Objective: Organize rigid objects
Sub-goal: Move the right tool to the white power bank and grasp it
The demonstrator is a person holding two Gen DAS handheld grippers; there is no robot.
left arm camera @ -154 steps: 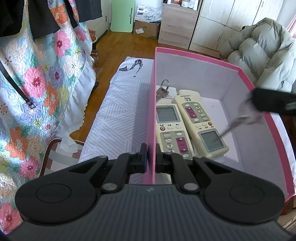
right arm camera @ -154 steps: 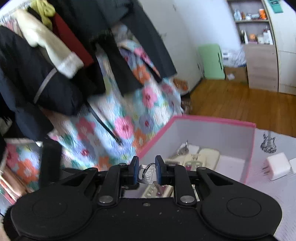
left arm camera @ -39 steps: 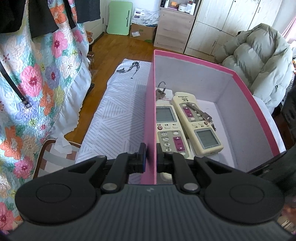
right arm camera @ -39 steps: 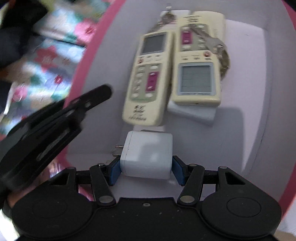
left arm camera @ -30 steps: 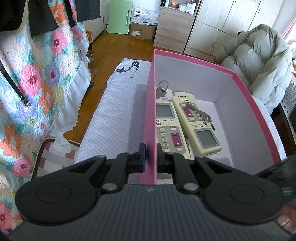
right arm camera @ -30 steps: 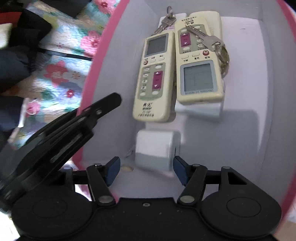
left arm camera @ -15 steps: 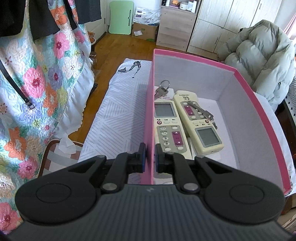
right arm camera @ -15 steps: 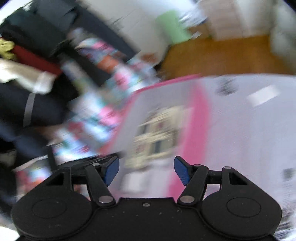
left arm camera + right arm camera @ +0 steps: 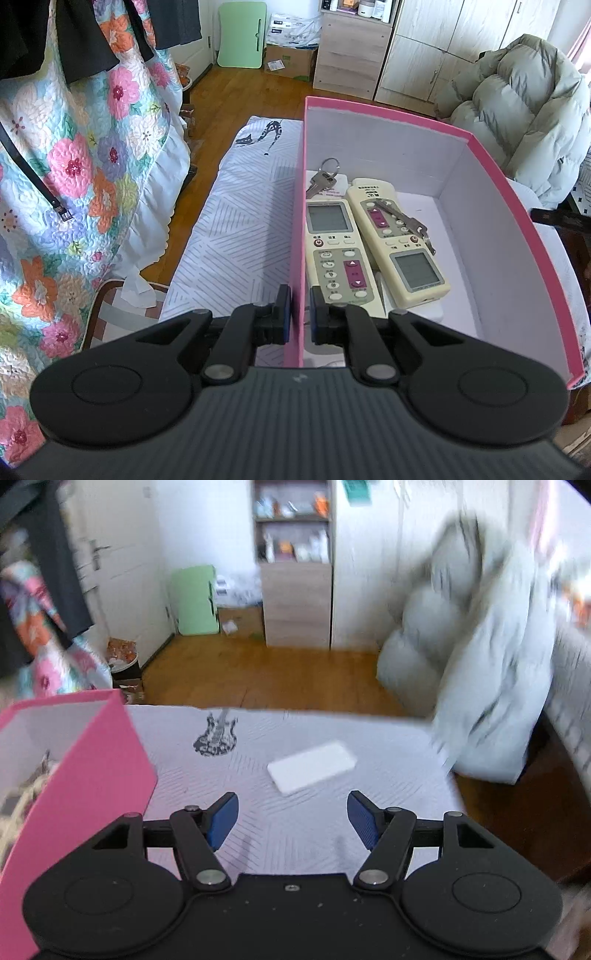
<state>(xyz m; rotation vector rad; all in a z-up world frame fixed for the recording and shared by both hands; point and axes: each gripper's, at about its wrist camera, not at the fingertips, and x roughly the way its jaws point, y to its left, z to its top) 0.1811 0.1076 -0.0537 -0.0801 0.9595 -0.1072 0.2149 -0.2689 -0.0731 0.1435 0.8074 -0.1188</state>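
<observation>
Your left gripper point(image 9: 300, 308) is clamped on the near left wall of the pink box point(image 9: 509, 192), which sits on the striped white cloth point(image 9: 236, 229) — inside lie two cream remotes point(image 9: 334, 251) side by side, with keys point(image 9: 323, 177) at their far end and another key point(image 9: 400, 219) across the right remote. Your right gripper point(image 9: 291, 818) hangs over the cloth with its jaws spread wide and nothing between them — a flat white rectangular object point(image 9: 312, 766) lies just ahead of it, to the right of the box.

Two remote controls point(image 9: 335, 251) point(image 9: 400, 240), two keys point(image 9: 320, 181) point(image 9: 402, 221) and one pink box point(image 9: 517, 206) are counted; one white slab point(image 9: 312, 766) is seen ahead of the right claw point(image 9: 291, 818).
</observation>
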